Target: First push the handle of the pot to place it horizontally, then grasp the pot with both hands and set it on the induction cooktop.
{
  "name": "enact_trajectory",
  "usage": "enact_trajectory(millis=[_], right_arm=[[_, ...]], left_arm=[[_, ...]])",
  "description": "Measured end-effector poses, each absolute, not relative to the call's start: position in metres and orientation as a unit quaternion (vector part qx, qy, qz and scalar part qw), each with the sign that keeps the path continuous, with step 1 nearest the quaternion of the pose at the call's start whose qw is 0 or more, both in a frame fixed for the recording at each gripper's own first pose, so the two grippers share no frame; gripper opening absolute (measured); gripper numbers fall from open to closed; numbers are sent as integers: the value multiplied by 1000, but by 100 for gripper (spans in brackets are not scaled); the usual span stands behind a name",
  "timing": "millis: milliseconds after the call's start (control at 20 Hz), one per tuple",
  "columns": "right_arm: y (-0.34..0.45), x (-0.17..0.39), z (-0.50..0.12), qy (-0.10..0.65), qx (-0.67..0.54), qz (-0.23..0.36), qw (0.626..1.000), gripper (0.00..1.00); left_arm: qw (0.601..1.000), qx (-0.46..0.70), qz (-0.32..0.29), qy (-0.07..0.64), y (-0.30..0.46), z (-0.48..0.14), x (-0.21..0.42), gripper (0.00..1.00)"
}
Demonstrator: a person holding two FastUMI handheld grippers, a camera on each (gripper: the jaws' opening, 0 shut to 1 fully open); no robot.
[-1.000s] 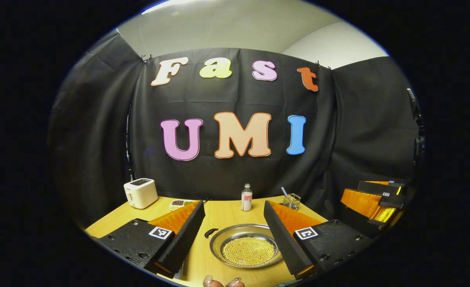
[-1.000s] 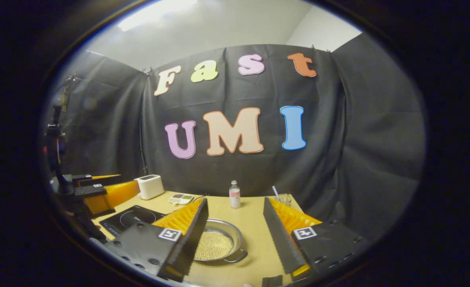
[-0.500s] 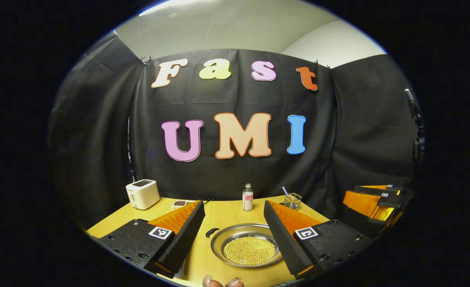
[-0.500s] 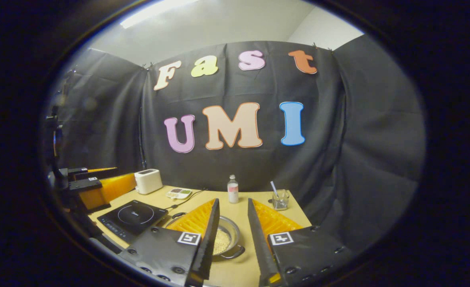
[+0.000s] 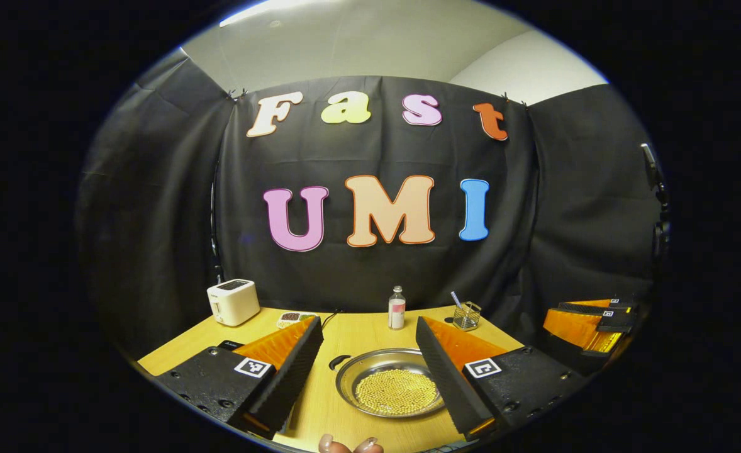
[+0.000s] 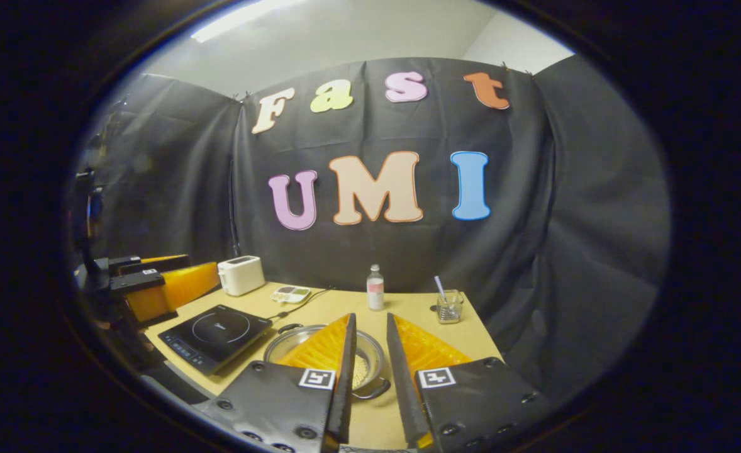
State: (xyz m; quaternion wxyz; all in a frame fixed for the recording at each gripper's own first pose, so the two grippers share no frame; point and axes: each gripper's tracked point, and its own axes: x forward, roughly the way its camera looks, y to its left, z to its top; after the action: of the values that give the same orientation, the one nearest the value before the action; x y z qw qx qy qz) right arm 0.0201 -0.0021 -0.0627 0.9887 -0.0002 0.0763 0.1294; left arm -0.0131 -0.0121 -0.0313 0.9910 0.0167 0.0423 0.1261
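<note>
A shallow steel pot (image 5: 370, 371) with yellow beads sits on the wooden table, between and just beyond my left gripper's (image 5: 368, 322) open fingers. One dark handle (image 5: 339, 362) points to its far left. In the right gripper view the pot (image 6: 370, 362) lies partly behind my right gripper (image 6: 370, 316), whose fingers are narrowed to a slim gap with nothing between them. A loop handle (image 6: 373, 390) shows at the pot's near right. The black induction cooktop (image 6: 216, 333) lies left of the pot. The left gripper (image 6: 156, 289) hovers left of it; the right gripper (image 5: 587, 321) appears far right.
At the table's back stand a white toaster (image 6: 241, 275), a small dish (image 6: 290, 293), a bottle (image 6: 375, 287) and a glass cup with a straw (image 6: 449, 307). A cable (image 6: 295, 307) runs behind the cooktop. A person's fingertips (image 5: 351, 445) show at the bottom.
My right gripper's fingers have drawn together from wide open to a narrow gap, and it has drifted so the cooktop shows more fully. The left gripper barely moved and stays open.
</note>
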Motion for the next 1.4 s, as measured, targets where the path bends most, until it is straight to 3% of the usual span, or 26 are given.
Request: enact_trajectory(millis=[150, 200, 300, 450, 550, 650, 700, 850, 950, 1400], right_arm=[[3, 33, -82, 82, -13, 123, 989, 18], [-6, 20, -66, 79, -11, 124, 989, 3], [-1, 16, -74, 92, -3, 130, 987, 0], [0, 22, -91, 113, -5, 121, 986, 1], [10, 24, -117, 147, 3, 121, 982, 4], [16, 23, -150, 190, 13, 119, 974, 0], [19, 22, -165, 208, 19, 117, 971, 4], [30, 24, -202, 254, 32, 112, 960, 4], [36, 25, -227, 281, 37, 109, 953, 0], [38, 26, -305, 363, 42, 75, 928, 2]], left_arm=[[990, 15, 132, 43, -11, -33, -15, 93], [990, 16, 133, 44, -9, -34, -14, 93], [990, 17, 132, 45, -8, -36, -13, 96], [992, 17, 115, 45, -9, -41, -4, 93], [993, 19, 104, 52, -6, -52, 3, 96], [993, 15, 99, 66, 0, -69, 11, 96], [993, 10, 96, 74, 2, -79, 12, 96], [990, -7, 99, 100, 14, -106, 17, 93], [988, -12, 108, 109, 26, -117, 17, 96], [992, -1, 108, 69, 50, -100, 25, 96]])
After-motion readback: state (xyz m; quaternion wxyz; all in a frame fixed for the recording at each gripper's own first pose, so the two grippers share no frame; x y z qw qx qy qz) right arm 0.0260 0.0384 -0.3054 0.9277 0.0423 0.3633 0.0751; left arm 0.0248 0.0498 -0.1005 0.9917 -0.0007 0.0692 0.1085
